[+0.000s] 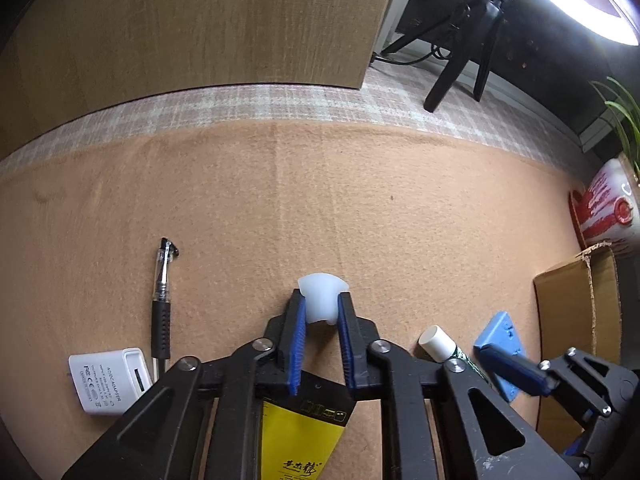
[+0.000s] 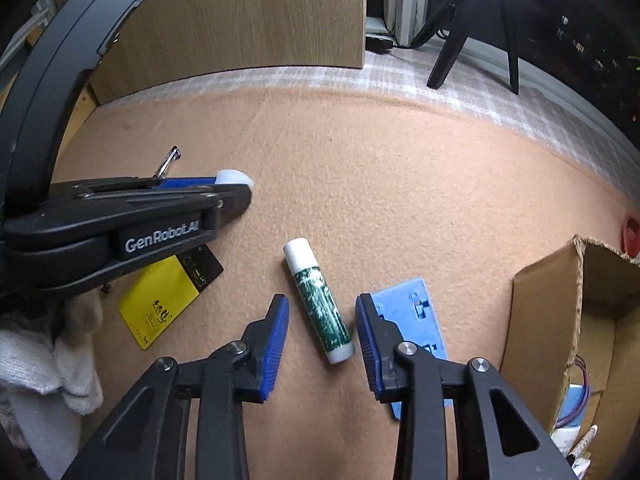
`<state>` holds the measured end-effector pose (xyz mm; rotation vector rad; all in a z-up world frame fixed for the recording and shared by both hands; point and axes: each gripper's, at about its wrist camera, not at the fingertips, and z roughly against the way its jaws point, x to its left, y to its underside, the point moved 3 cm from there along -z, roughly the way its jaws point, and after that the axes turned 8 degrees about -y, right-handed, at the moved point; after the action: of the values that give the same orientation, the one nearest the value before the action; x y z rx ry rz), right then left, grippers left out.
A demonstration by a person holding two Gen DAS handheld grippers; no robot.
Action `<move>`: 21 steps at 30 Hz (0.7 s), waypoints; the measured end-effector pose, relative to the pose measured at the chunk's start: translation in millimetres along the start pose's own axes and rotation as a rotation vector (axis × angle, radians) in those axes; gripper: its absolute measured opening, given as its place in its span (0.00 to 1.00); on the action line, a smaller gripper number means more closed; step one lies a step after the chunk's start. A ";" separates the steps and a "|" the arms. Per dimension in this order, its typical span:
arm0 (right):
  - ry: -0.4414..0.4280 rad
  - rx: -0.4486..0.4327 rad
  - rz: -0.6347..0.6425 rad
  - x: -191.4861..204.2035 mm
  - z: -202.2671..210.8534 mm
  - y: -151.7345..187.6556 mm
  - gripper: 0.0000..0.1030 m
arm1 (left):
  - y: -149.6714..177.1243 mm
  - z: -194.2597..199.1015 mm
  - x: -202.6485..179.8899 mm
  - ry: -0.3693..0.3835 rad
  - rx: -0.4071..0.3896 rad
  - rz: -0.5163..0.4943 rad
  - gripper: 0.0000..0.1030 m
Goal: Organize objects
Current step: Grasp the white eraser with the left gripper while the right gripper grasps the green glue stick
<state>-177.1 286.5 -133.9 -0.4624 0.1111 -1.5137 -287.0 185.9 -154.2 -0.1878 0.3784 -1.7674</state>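
While left gripper clamps white cap, right gripper straddles tube.

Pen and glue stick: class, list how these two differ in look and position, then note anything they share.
The pen is thin, clear and black; the glue stick is thicker, green and white. The pen lies left of the left tool, beside a white adapter; the glue stick lies between the open fingers of the right tool. Both lie flat on the tan mat, ungrasped.
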 end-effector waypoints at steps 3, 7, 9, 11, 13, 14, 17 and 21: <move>-0.002 0.010 -0.001 1.0 -3.5 1.1 0.15 | 2.2 1.8 4.2 0.017 0.003 0.014 0.12; -0.019 0.009 -0.009 4.7 -1.8 5.3 0.14 | 7.3 5.4 8.7 0.040 0.004 0.032 0.12; -0.028 0.001 -0.021 6.3 1.7 8.9 0.14 | 10.3 9.2 10.2 0.051 0.002 0.037 0.12; -0.037 -0.013 -0.029 8.0 7.7 13.8 0.14 | 13.8 14.2 11.6 0.059 -0.004 0.040 0.12; -0.052 -0.027 -0.041 9.3 15.0 20.3 0.14 | 16.3 19.6 11.8 0.076 -0.009 0.042 0.12; -0.061 -0.037 -0.049 9.4 19.0 24.1 0.14 | 18.3 24.1 11.7 0.080 -0.016 0.040 0.12; -0.081 -0.060 -0.091 7.2 32.2 39.6 0.14 | 23.7 36.9 9.1 0.085 -0.032 0.026 0.12; -0.063 -0.097 -0.096 3.3 54.4 60.0 0.14 | 32.2 51.9 1.6 0.097 -0.050 0.019 0.12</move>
<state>-101.8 294.9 -105.3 -0.5997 0.1153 -1.5913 -240.9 170.4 -117.3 -0.1338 0.4936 -1.7539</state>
